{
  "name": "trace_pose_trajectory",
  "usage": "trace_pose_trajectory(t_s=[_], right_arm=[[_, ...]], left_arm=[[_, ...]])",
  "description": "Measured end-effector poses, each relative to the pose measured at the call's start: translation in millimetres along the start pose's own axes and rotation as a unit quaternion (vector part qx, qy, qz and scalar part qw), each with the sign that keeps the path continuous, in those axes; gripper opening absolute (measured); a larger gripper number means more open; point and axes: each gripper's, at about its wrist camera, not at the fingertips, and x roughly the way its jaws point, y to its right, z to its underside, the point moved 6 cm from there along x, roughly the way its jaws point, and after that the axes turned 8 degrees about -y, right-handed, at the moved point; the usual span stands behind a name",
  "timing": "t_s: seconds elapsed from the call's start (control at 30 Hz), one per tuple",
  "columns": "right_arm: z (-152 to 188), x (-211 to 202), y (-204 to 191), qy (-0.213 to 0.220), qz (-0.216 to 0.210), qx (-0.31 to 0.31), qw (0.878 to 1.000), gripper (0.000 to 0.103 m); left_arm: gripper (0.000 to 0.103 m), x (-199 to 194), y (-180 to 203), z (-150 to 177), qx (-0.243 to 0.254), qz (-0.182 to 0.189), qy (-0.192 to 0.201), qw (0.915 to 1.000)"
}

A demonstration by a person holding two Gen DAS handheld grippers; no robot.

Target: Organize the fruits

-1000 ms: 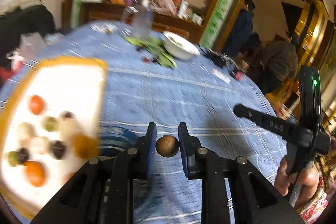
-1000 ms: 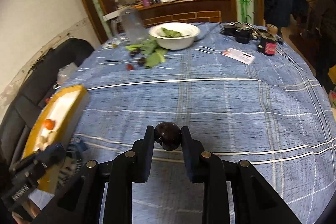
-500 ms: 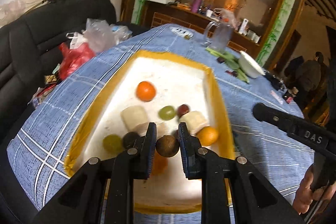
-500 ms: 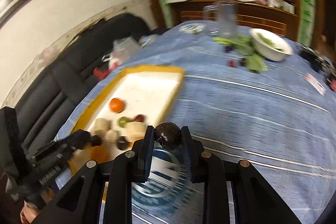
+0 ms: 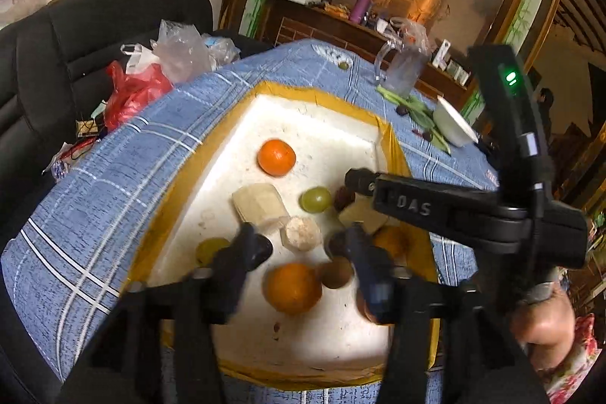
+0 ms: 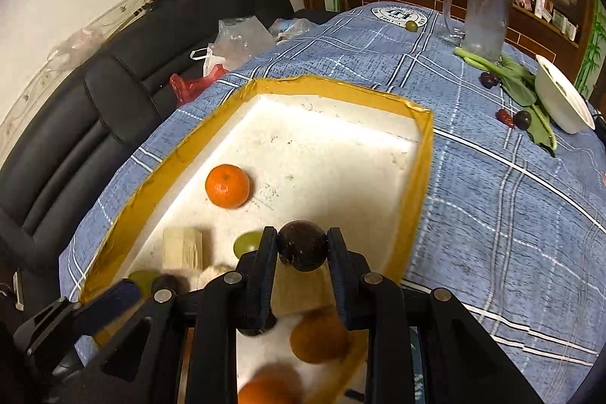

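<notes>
left tool [image 5: 299, 248] wide, round brown fruit [image 5: 335, 274] lying in yellow-rimmed white foam tray [image 5: 325, 101] | right tool [image 6: 302, 245] clamps dark round plum [image 6: 302, 250] over tray for sorting

Your left gripper's fingers [image 5: 235, 260] smear with motion blur, your right gripper [image 6: 302, 248] hides part of the pale block beneath it, and the bottom edge crops the nearest orange [image 6: 270, 389].

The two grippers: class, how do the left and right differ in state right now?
The left gripper is open with nothing between its fingers; the right gripper is shut on a dark round fruit. A brown fruit lies in the tray beneath the left. Both hover over the tray.
</notes>
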Motion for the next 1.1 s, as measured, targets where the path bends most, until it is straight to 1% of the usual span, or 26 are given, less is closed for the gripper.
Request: trace_pose_trajectory(t_s=[0.03, 0.1, 0.17, 0.37, 0.6, 0.67, 0.73, 0.77, 0.87, 0.97, 1.1], right_arm=[[-1.1, 1.2, -0.8, -0.001, 0.0, 0.0, 1.0, 0.031], [-3.0, 0.2, -2.9, 0.005, 0.007, -0.004, 1.0, 0.035], [-3.9, -5.2, -4.8, 0.017, 0.014, -0.01, 1.0, 0.044], [2.8, -35.7, 1.3, 0.051, 0.028, -0.006, 0.998, 0.045], [36.1, -83.5, 25.7, 0.091, 0.036, 0.032, 0.995, 0.059], [49.5, -97.7, 34.3, 0.107, 0.045, 0.048, 0.992, 0.061], [61.1, -108.1, 40.4, 0.119, 0.051, 0.061, 0.99, 0.065], [67.9, -113.8, 44.1, 0.125, 0.053, 0.069, 0.988, 0.066], [88.8, -124.7, 50.7, 0.138, 0.057, 0.087, 0.985, 0.067], [109.8, -132.1, 55.0, 0.145, 0.067, 0.1, 0.982, 0.069], [127.2, -138.3, 55.0, 0.149, 0.076, 0.103, 0.981, 0.072]], left_arm=[[0.058, -2.1, -0.9, -0.9, -0.001, 0.0, 0.004, 1.0], [0.067, -5.6, -2.7, -2.4, -0.004, 0.005, 0.007, 1.0], [0.071, -7.5, -4.0, -2.4, -0.01, 0.01, 0.008, 0.9999], [0.074, -12.3, 0.4, -0.3, -0.007, 0.007, 0.009, 0.9999], [0.08, -31.6, 20.4, 2.8, 0.019, -0.015, 0.036, 0.9991], [0.083, -38.1, 28.6, 4.6, 0.03, -0.029, 0.048, 0.998], [0.087, -44.2, 36.2, 5.8, 0.042, -0.054, 0.061, 0.9958], [0.089, -48.3, 41.3, 6.9, 0.05, -0.067, 0.069, 0.9941], [0.091, -55.6, 49.6, 9.1, 0.063, -0.086, 0.08, 0.9912], [0.092, -60.8, 58.8, 12.8, 0.074, -0.094, 0.083, 0.9893], [0.092, -63.9, 71.0, 17.9, 0.087, -0.1, 0.082, 0.9878]])
